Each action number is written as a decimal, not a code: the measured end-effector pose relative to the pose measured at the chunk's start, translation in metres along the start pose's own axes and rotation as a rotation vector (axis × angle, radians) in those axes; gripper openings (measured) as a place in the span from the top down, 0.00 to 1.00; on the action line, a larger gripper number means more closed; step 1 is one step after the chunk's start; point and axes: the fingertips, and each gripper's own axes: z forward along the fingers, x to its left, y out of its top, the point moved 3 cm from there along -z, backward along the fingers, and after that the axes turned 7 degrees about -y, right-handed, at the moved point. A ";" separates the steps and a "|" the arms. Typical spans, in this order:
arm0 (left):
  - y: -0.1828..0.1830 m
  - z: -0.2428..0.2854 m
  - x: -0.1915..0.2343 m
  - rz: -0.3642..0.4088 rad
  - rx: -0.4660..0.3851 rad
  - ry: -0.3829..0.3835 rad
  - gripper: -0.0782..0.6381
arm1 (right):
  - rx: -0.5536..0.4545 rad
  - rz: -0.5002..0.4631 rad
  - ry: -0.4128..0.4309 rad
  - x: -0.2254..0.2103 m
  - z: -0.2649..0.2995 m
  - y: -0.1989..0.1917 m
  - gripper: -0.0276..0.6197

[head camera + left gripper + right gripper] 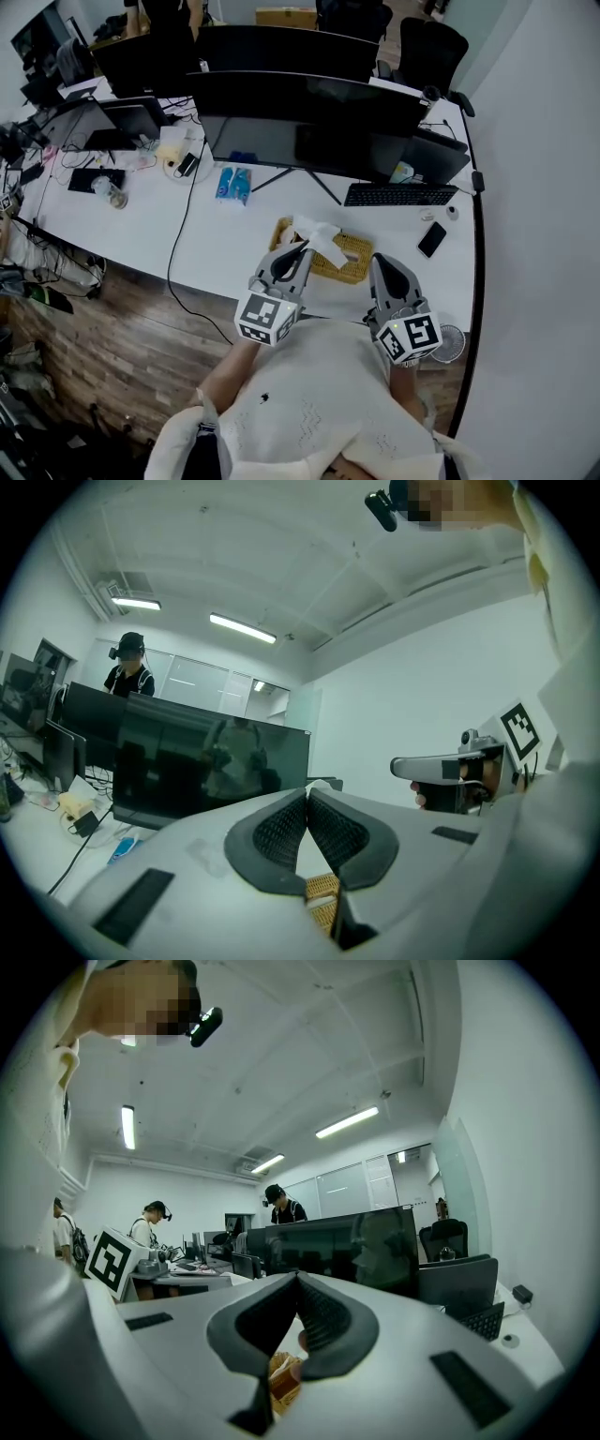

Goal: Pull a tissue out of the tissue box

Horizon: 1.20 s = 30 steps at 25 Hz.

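Seemingly mid-grasp: my left gripper (302,247), clenched, sits at the white tissue (317,232) sprouting from the woven wicker tissue box (354,251) on the white desk (225,246) — pinched or not, I can't tell. My right gripper (379,261), closed on nothing, waits beside the box — next, I'd judge, a steady upward pull.

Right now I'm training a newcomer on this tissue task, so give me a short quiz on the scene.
1. True or false: no tissue sticks out of the box.
2. In the head view, what lies on the desk right of the box? A. phone B. mug C. scissors
3. Are the left gripper jaws apart or together?
Key: 1 false; 2 A; 3 together.
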 end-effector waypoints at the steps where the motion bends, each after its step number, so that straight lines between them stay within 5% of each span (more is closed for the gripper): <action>1: -0.001 -0.002 0.000 0.000 0.001 0.002 0.87 | 0.004 -0.002 0.000 0.002 0.000 -0.002 0.96; 30: -0.009 -0.022 -0.005 -0.008 -0.004 -0.021 0.87 | 0.021 -0.038 -0.006 0.027 -0.011 -0.010 0.96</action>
